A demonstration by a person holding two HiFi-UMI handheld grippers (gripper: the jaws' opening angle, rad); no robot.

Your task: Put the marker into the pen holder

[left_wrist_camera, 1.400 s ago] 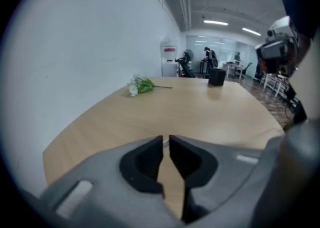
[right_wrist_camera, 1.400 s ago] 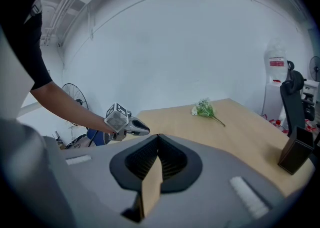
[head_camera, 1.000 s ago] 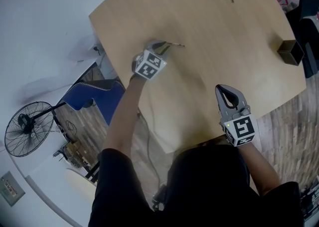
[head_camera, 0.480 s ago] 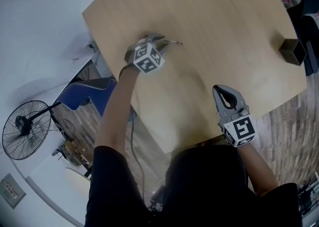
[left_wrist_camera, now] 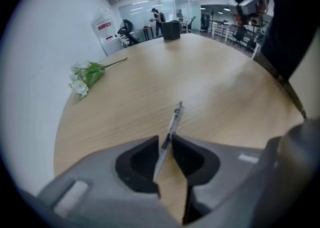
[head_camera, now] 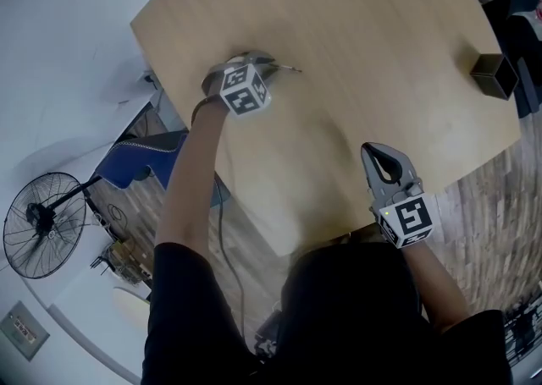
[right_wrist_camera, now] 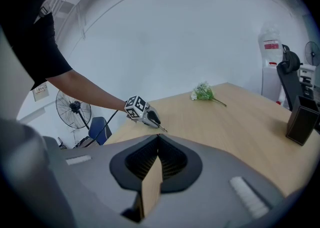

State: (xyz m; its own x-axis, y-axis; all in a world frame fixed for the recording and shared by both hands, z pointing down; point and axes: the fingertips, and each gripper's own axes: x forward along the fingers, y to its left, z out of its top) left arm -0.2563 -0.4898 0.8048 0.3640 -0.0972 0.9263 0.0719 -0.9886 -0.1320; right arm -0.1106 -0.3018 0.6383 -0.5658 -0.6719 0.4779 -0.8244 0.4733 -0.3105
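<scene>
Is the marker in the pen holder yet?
Out. The marker lies on the table between the left gripper's jaws, which have just been closing; the pen holder stands far away.

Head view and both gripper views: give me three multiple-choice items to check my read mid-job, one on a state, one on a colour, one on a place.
1. The right gripper: how do its jaws stand? A) together, empty B) wide apart C) gripping something
2. The pen holder is what colour? A) white B) dark, near black C) red
3. Where is the marker? A) in the pen holder B) between the left gripper's jaws C) in the right gripper

Answers:
1 A, its tips meet with nothing between them.
2 B, it shows as a dark box on the table.
3 B, the left gripper view shows those jaws, which have just been closing, pinching it.
</scene>
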